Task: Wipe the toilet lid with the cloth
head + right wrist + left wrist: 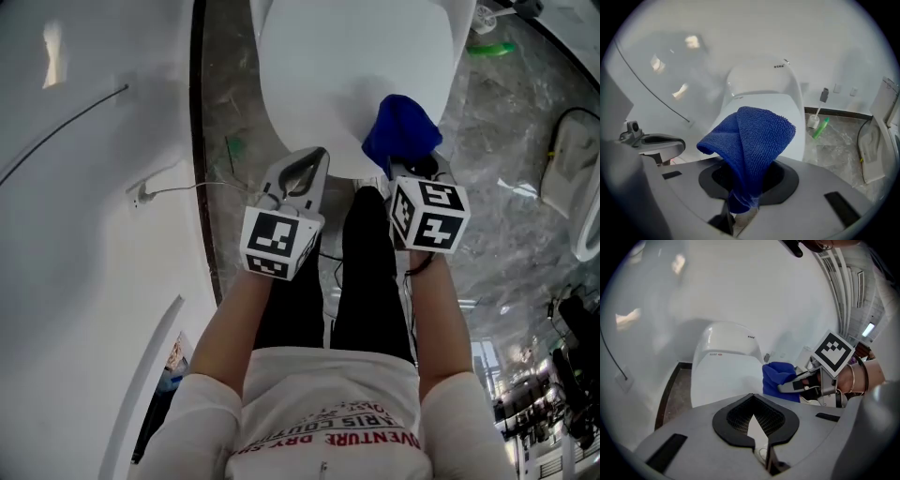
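Jaws of the right gripper (743, 208) are clamping the blue cloth (750, 136), which is bunching out over the front edge of the closed toilet lid (347, 75); whether it is touching the lid is hard to tell. Left gripper (761, 451) jaws are sitting together, empty, alongside. Wiping is seemingly only beginning, with nearly the whole lid waiting.

White shirt (323, 398) with sleeves ending near the elbows, red and dark lettering across it; black trousers (367, 272). Thin bangles (853, 378) ring the right wrist. Left gripper (314, 157) and right gripper (412, 167) — grey shells, black-lined jaws, each carrying a black-and-white marker cube (278, 244).
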Motion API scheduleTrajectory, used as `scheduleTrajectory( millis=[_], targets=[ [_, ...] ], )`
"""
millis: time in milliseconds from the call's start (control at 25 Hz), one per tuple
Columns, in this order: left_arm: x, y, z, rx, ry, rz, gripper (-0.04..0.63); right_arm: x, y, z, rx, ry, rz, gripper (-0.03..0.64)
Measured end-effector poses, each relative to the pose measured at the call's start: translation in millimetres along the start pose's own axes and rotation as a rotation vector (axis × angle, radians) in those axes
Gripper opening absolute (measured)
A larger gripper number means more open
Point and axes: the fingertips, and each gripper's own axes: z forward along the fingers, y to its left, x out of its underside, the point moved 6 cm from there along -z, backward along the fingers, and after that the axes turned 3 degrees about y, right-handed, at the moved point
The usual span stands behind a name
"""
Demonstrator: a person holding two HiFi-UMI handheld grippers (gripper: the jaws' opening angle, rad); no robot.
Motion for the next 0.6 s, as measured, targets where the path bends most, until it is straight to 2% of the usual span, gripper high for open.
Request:
scheduleTrajectory(
  millis=[120,320,440,600],
  targets=[
    [12.0,30.5,-32.3,-0.017,-0.007,0.01,0.006,0.3,60.5,13.3,-0.064,-0.005,-0.016,0.087],
    [47.6,81.9,-74.3,-0.084,0.008,-0.049,0.006,13.3,152.4,53.7,-0.171,0.037,-0.084,0.087],
    [69.3,102.7,-84.1,-0.113,0.02,-0.092,0.006,16.1,177.3,75.1,-0.187,0.049,-0.11,0.087],
    [81.4,117.2,-88.6,-0.136,0.009,-0.123,0.006,15.1,184.3,95.8,-0.185,0.058,-0.122,0.087]
  ],
)
